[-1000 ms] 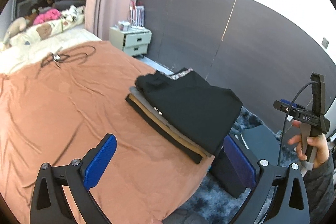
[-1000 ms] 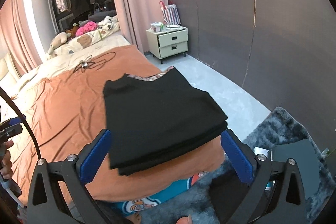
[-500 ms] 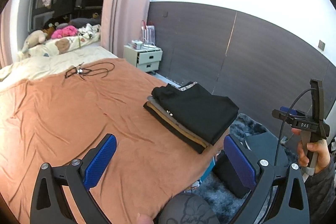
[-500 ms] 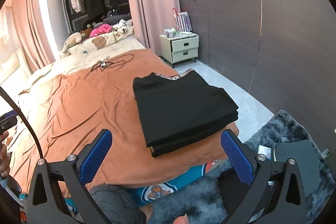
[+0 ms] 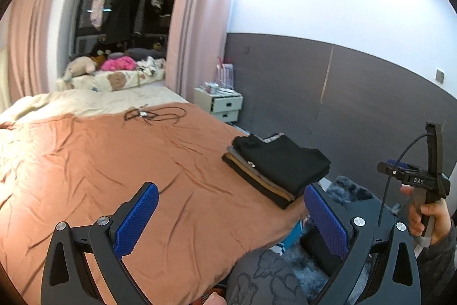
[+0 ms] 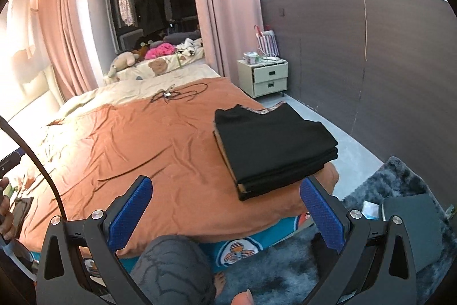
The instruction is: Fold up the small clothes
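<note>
A stack of folded clothes (image 5: 278, 166), black on top with tan and grey layers under it, lies at the corner of the bed's orange sheet (image 5: 142, 162). It also shows in the right wrist view (image 6: 271, 145). My left gripper (image 5: 231, 215) is open and empty, held back from the bed's edge. My right gripper (image 6: 225, 207) is open and empty, also back from the bed, with the stack ahead of it to the right. The right gripper's handle (image 5: 422, 185) shows in a hand at the far right of the left wrist view.
A tangle of black cable (image 6: 174, 93) lies far up the sheet. A cream nightstand (image 6: 264, 76) stands by the dark wall. A shaggy grey rug (image 6: 385, 190) and a dark flat box (image 6: 411, 219) lie on the floor. My knee (image 6: 171, 267) is below the grippers.
Both grippers have pulled back and up from the stack, which now looks smaller and farther away. Both stayed open. The stack has not moved.
</note>
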Motion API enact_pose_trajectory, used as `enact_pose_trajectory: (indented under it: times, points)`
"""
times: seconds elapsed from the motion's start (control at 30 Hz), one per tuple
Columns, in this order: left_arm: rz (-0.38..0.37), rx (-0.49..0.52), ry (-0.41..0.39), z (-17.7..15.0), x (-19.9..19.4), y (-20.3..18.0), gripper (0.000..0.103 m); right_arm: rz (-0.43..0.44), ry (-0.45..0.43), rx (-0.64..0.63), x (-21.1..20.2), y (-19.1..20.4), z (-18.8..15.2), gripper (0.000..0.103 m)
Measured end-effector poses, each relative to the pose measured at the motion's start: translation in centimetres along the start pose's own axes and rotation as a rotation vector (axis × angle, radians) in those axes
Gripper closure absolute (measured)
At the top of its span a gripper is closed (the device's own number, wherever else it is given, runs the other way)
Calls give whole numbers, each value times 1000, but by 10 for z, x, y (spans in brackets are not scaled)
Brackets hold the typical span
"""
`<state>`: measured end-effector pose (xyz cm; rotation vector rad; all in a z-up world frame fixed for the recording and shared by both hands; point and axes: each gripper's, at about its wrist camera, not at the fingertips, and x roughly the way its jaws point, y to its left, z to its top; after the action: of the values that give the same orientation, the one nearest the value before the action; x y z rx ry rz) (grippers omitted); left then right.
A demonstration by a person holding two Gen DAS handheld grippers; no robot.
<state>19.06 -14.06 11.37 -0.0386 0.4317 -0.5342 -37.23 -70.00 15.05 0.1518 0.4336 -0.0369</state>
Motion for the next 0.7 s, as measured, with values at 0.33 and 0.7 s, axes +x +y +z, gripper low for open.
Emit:
enact_pose_trajectory:
  times: [0.33,0.7]
  points:
    - [108,-12,-55,-39,-58,8,0,41,-48,-26,-28,26,-41,0]
    - [186,-50,-77,-93,-100,17,0,33,-10,-34,-36,67,-83,0]
